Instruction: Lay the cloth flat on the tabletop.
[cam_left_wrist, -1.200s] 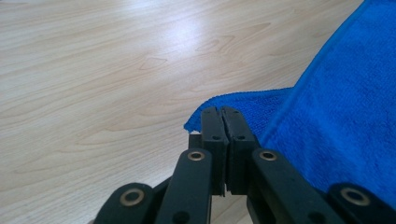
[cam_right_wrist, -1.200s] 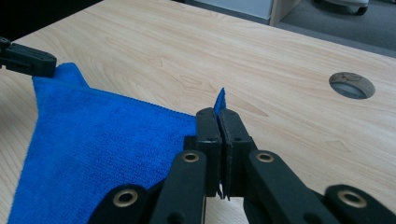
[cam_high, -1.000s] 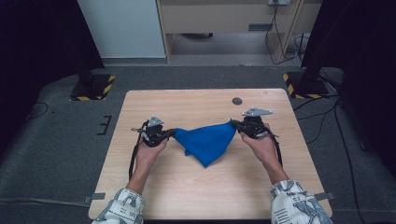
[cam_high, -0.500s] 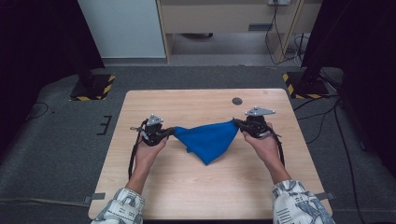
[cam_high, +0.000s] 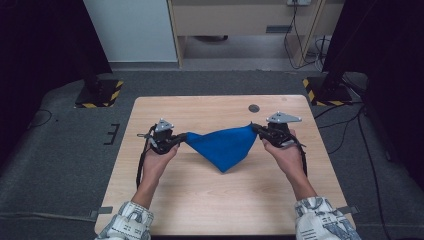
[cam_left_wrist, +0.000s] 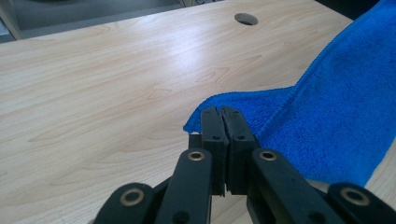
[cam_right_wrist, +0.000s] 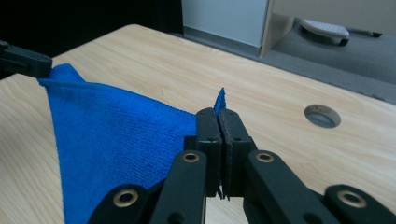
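Observation:
A blue cloth (cam_high: 222, 145) hangs stretched between my two grippers over the middle of the wooden table (cam_high: 215, 200), its lower point sagging toward me. My left gripper (cam_high: 184, 137) is shut on the cloth's left corner; in the left gripper view the jaws (cam_left_wrist: 222, 116) pinch the blue cloth (cam_left_wrist: 327, 116) at its edge. My right gripper (cam_high: 254, 127) is shut on the right corner; in the right gripper view a sliver of blue cloth (cam_right_wrist: 116, 140) sticks up past the closed gripper (cam_right_wrist: 218, 117). The left gripper (cam_right_wrist: 23, 60) shows far off in that view.
A round cable hole (cam_high: 254, 108) lies in the table near its far edge, also seen as a hole (cam_left_wrist: 246, 18) and a hole (cam_right_wrist: 322, 115). A cabinet (cam_high: 240, 20) and dark stands (cam_high: 340, 85) stand beyond the table on grey floor.
Both grippers have drifted slightly apart, and the cloth's top edge is pulled a little tauter. Both grips are unchanged.

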